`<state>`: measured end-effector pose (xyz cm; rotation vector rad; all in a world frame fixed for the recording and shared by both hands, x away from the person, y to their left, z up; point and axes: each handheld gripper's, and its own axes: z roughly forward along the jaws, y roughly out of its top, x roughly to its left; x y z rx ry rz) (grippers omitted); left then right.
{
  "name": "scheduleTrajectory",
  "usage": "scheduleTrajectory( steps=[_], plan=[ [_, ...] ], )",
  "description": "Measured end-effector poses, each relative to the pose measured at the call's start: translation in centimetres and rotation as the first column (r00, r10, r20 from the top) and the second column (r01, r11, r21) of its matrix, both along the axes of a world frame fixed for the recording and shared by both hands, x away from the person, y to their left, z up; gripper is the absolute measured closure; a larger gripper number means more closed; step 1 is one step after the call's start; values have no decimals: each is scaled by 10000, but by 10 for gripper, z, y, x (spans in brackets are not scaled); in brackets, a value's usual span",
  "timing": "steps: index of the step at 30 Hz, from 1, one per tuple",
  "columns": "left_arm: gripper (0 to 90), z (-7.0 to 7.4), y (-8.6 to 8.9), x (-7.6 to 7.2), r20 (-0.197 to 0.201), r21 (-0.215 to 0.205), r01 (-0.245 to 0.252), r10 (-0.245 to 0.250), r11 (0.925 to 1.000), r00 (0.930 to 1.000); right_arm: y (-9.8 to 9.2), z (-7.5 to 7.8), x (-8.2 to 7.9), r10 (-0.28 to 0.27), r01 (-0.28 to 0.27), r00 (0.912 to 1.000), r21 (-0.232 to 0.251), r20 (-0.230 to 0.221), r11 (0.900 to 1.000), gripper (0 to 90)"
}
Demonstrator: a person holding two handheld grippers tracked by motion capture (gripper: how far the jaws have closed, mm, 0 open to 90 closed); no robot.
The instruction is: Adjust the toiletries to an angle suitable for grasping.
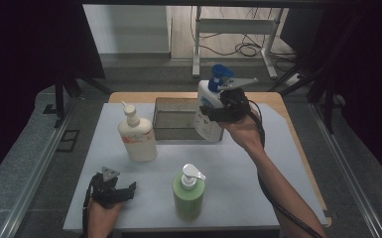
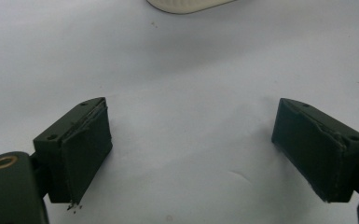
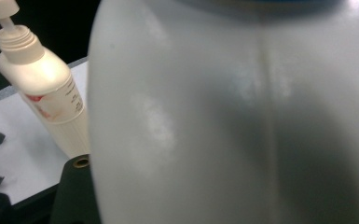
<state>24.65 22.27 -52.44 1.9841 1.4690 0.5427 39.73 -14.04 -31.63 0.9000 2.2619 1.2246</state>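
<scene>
Start at your left: your left claw (image 1: 120, 192) rests near the front left corner of the white mat (image 1: 238, 173), and in the left gripper view its two black jaws stand wide apart with bare mat between them, so it holds nothing. Leave it there, out of the way. Next comes the cream bottle (image 1: 137, 135), standing on the mat, and then the green bottle (image 1: 188, 191) near the front edge. Behind them sits the metal tray (image 1: 171, 119), which looks empty. Over the tray's right end you hold the white bottle with the blue pump (image 1: 209, 106), lifted up and a bit tilted. Your right claw (image 1: 218, 110) is clamped on its middle, with the jaws about half way open, because the bottle is fat. It looks like you are taking it to the tray. Keep your squeeze steady, turn the bottle flat, go down slowly, and let go only when it rests inside the tray.
</scene>
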Motion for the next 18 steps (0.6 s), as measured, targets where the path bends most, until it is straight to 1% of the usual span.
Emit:
scheduleTrajectory(
  steps=[2, 11, 18],
  plan=[
    [111, 0, 0, 0, -1, 3, 2, -2, 10000, 10000, 6, -1, 5, -59, 59, 10000, 87, -26, 9999, 378],
    [111, 0, 0, 0, -1, 2, 2, -2, 10000, 10000, 21, -2, 15, -166, 166, 9998, 119, 49, 9998, 378],
    [111, 0, 0, 0, 1, 4, 2, -2, 10000, 10000, 38, -3, 25, -230, 229, 9997, 174, 49, 9996, 378]
  ],
)
